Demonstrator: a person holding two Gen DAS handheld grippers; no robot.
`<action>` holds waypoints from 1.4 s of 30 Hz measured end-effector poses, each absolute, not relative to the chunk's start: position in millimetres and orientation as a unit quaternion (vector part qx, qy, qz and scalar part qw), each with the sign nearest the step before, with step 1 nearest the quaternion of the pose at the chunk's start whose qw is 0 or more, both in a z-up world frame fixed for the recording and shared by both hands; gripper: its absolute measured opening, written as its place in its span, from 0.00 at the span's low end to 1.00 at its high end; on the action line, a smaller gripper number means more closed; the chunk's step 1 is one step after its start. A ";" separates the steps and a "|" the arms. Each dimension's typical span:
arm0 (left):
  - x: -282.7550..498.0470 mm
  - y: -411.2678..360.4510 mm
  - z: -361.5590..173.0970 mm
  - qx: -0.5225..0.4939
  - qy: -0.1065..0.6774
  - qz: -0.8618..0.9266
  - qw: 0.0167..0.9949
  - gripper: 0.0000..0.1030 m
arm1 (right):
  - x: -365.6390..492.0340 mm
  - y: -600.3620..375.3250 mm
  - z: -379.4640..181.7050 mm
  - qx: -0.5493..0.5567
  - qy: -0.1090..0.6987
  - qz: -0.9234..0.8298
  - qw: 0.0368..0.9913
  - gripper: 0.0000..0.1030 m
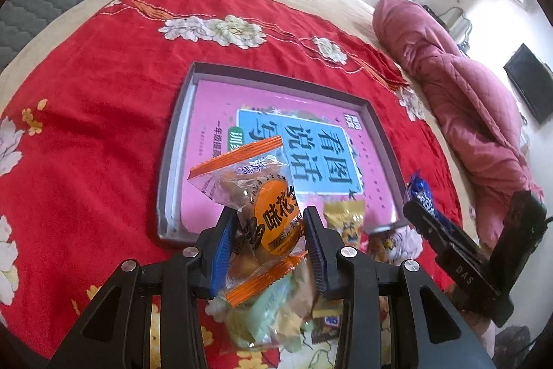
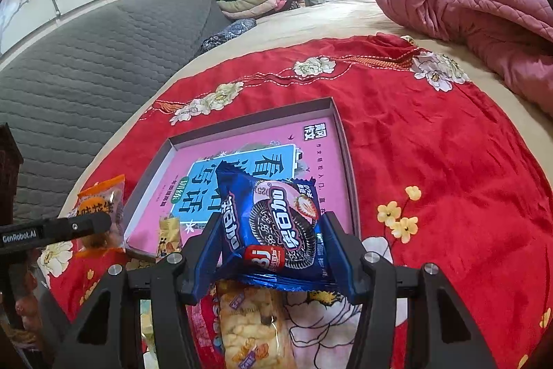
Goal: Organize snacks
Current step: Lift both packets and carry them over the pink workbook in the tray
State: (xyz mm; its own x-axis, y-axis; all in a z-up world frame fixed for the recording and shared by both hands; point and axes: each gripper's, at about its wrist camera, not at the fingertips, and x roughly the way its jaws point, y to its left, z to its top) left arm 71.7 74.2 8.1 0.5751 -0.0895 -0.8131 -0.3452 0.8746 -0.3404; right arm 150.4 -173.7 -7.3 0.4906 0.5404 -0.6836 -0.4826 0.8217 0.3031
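My left gripper is shut on an orange-edged clear snack packet and holds it above the near edge of a shallow grey tray lined with a pink book. My right gripper is shut on a blue cookie packet, held over the tray near its front right corner. A small yellow snack packet lies at the tray's near edge; it also shows in the right wrist view. The right gripper appears in the left wrist view, and the left gripper in the right wrist view.
Several loose snack packets lie on the red flowered cloth below the grippers, among them a pale green one and a puffed-snack bag. A pink quilt is bunched at the right. A grey headboard stands at the left.
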 end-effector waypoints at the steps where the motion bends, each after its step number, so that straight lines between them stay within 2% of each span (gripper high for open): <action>1: 74.1 76.5 6.7 -0.240 0.455 0.078 0.854 0.40 | 152.1 -172.6 -8.7 0.035 0.410 0.296 0.862 0.55; 15: 95.9 88.0 -13.1 -0.247 0.462 0.090 0.847 0.40 | 170.5 -167.5 -21.8 0.047 0.428 0.291 0.854 0.55; 42: 112.1 84.9 -39.7 -0.243 0.490 0.089 0.833 0.40 | 175.2 -153.1 -42.6 0.004 0.446 0.266 0.854 0.55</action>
State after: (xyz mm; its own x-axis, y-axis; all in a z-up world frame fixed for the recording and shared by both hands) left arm 112.0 84.9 -39.7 0.5045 -0.0887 -0.8588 -0.3867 0.8661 -0.3166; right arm 175.2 -153.1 -42.6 0.4598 0.4583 -0.7606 -0.4511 0.8583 0.2445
